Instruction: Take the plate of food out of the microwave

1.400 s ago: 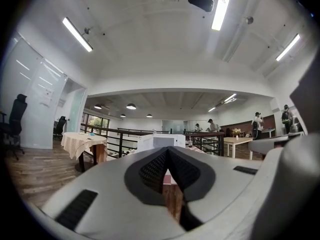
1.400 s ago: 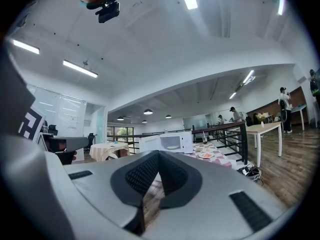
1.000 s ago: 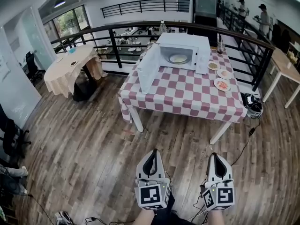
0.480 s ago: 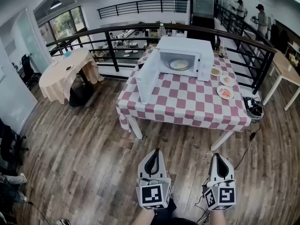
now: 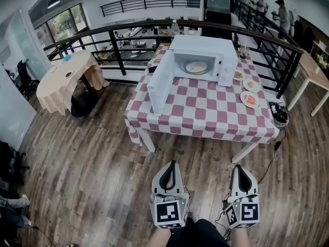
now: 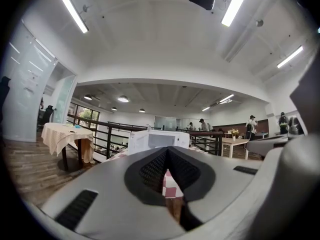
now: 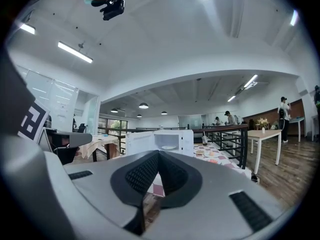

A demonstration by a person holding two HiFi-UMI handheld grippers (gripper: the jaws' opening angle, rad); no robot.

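A white microwave [image 5: 201, 60] stands at the far end of a red-and-white checked table [image 5: 205, 112], its door [image 5: 160, 81] swung open to the left. Inside lies a plate of food [image 5: 196, 66], also visible in the right gripper view as a plate of food [image 7: 169, 147]. My left gripper [image 5: 168, 170] and right gripper [image 5: 242, 172] hover over the wooden floor, well short of the table. Both are shut with nothing between the jaws. In the left gripper view the microwave [image 6: 159, 139] shows beyond the closed left gripper [image 6: 167, 156].
Three small plates of food [image 5: 250, 99] lie on the table right of the microwave, with a glass [image 5: 242, 51] behind. A black railing [image 5: 288, 60] runs behind the table. A round draped table [image 5: 64, 76] stands left; a light table [image 5: 313, 71] right. Cables [image 5: 272, 153] trail on the floor.
Both grippers and the head have moved nearer the checked table; the microwave and table now appear larger and closer. The jaws stayed shut.
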